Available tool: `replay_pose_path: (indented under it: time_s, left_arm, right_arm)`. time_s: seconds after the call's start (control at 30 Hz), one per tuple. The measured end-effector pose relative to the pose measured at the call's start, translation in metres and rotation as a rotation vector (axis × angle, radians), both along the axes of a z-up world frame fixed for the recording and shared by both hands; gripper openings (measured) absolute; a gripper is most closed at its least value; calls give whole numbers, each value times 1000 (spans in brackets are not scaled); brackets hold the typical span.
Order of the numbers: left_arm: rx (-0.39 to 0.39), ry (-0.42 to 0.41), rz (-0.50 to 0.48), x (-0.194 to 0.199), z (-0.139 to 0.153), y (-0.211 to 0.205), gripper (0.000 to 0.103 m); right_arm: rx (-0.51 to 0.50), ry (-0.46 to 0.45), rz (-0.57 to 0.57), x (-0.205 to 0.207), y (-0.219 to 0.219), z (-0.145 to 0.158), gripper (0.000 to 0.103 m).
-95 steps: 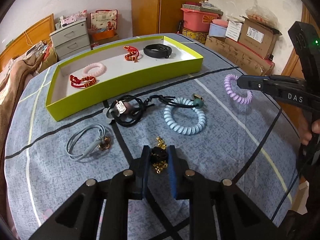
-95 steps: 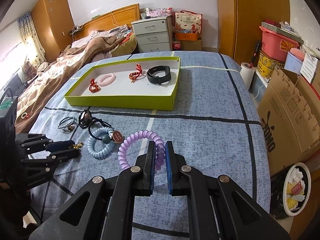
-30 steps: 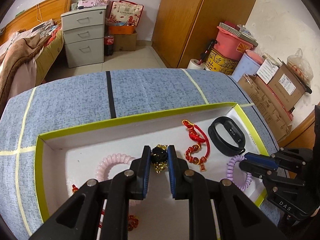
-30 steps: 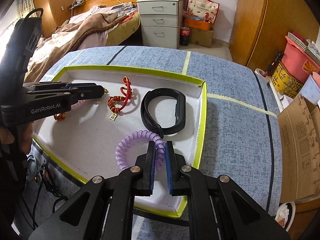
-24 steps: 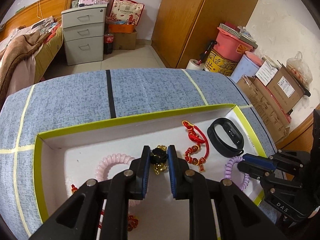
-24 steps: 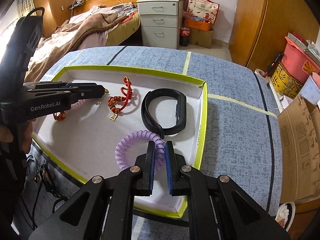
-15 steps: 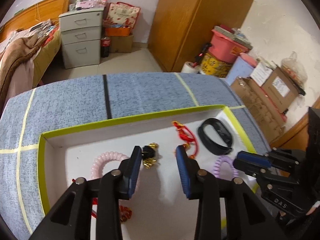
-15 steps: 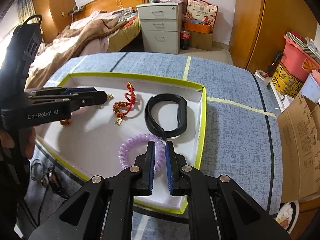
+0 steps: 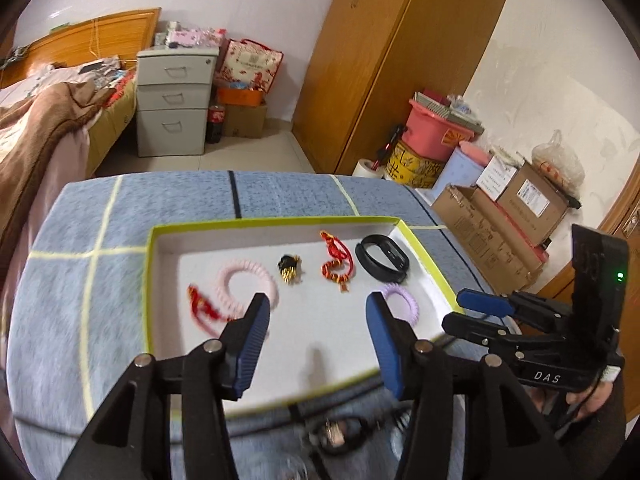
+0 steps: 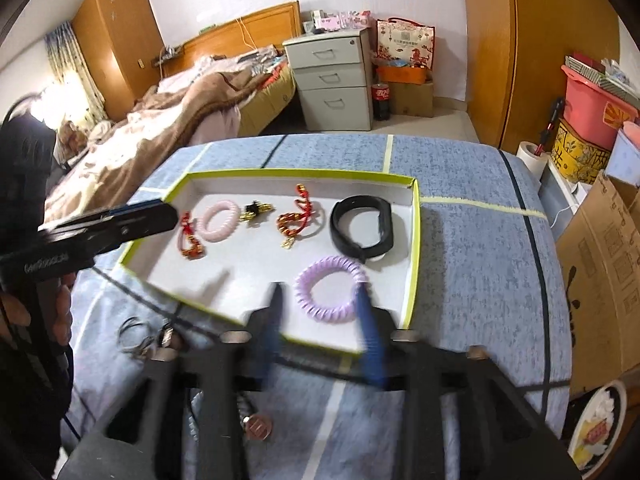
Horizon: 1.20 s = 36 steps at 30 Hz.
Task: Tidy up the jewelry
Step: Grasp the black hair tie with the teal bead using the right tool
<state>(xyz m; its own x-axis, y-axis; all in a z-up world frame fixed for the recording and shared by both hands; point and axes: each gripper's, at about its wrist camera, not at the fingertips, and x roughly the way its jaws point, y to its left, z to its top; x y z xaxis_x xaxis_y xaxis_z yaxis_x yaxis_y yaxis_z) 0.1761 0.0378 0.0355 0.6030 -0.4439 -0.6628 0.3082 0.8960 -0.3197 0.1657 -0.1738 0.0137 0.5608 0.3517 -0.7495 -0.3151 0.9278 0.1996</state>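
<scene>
A green-rimmed white tray (image 9: 276, 222) (image 10: 416, 240) lies on the blue cloth. In it lie a black and gold charm (image 9: 289, 267) (image 10: 256, 209), a purple coil band (image 9: 398, 297) (image 10: 330, 288), a pink coil band (image 9: 246, 282) (image 10: 218, 220), two red cord bracelets (image 9: 338, 262) (image 10: 296, 216) and a black wristband (image 9: 382, 258) (image 10: 362, 228). My left gripper (image 9: 316, 334) is open and empty above the tray's near side. My right gripper (image 10: 320, 320) is open and empty, just short of the purple band; it also shows in the left wrist view (image 9: 480, 314).
More jewelry lies on the cloth in front of the tray: dark cords with a tag (image 9: 336, 434), a grey ring (image 10: 134, 336) and a round tag (image 10: 258, 426). Cardboard boxes (image 9: 500, 232) stand to the right, a drawer unit (image 10: 334, 84) and a bed (image 10: 168, 128) beyond.
Both grippers opened wide and pulled back. The black and gold charm and the purple coil band now lie free in the tray.
</scene>
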Motion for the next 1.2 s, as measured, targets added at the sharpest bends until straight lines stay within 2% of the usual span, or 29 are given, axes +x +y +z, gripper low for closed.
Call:
replay_pose_path:
  time_s: [0.43,0.6,0.77,0.83,0.9,0.93,1.1,1.17,1.2]
  left_arm:
    - [-43,-33,92,-86,-9,35,53]
    - [-59,-23,120,-104,-16,48,53]
    - [-61,-23,154,-119,-21,61,53]
    - [-74,-25,161,-123,-22,66,53]
    - [-75,-23,169,-125,-23,68,53]
    - [-78,-24,174,-127,-23,70,53]
    - [-87,-20,165,-132,-26,69,53]
    - [-90,-19,162,-134,-26,68,53]
    - [-91,-21,159,-134,-25,67,53]
  right_arm:
    - [56,84,0,-53,9,-25,52]
    - [92,102,5,-59,17,-34,52]
    - [86,109,-15,-63,21,-40,51]
    - [91,111,-25,-64,21,-40,49]
    - [94,117,-34,-63,21,-41,36]
    - [95,120,-36,-63,22,-42,32]
    - [72,124,-26,-66,28,-45,30]
    - [54,119,-27,-67,32,-46,21]
    - [47,113,-28,-67,33,-45,20]
